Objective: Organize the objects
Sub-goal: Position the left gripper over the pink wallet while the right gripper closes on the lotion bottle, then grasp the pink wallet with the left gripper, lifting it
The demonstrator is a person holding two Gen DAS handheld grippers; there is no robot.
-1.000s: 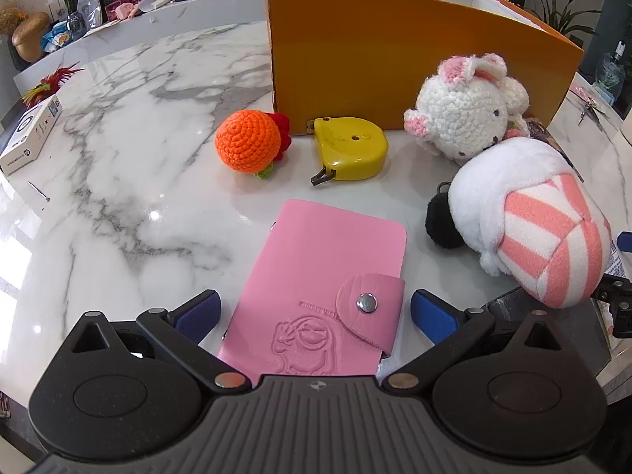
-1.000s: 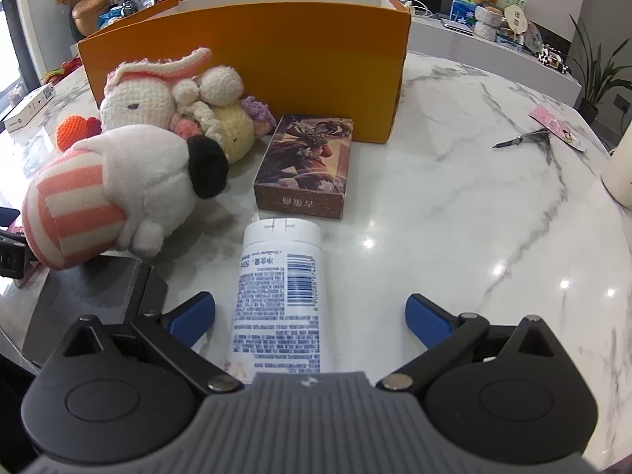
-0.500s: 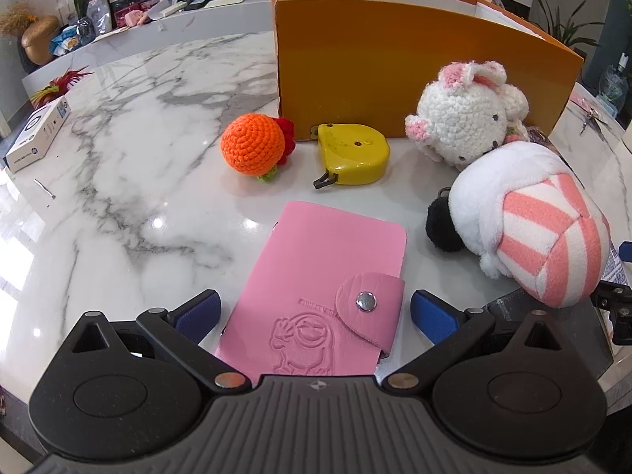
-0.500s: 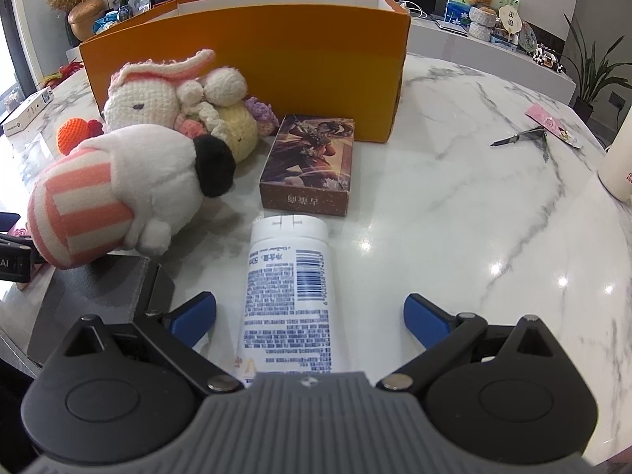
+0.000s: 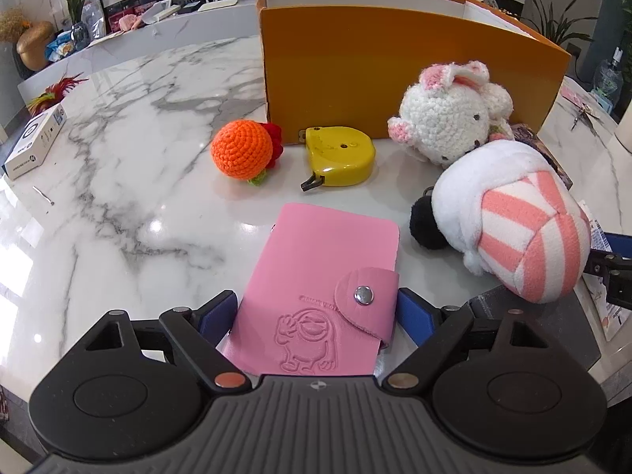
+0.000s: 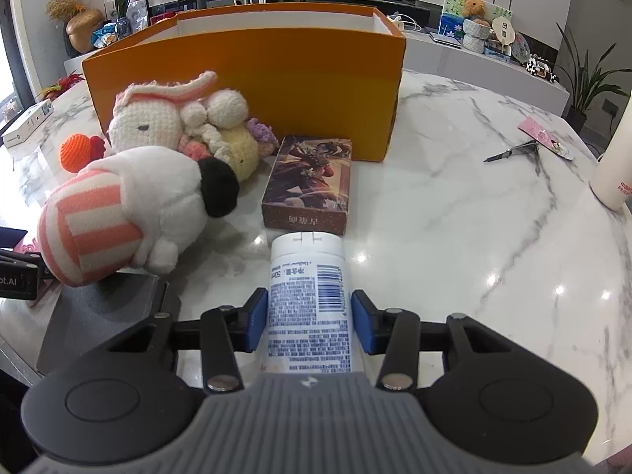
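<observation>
Left wrist view: your left gripper [image 5: 317,313] pinches the pink wallet [image 5: 320,296] flat on the marble table [image 5: 118,158]; beyond lie an orange ball [image 5: 241,149], tape measure [image 5: 340,155], bunny [image 5: 446,122], striped plush [image 5: 513,217], orange box [image 5: 395,75]. Right wrist view: your right gripper [image 6: 309,322] clamps the white bottle [image 6: 310,296], cap touching a card box [image 6: 312,183].

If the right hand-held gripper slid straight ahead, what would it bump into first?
The right hand-held gripper is shut on the white bottle, and the bottle's cap would probably hit the card box first, which lies just ahead.
</observation>
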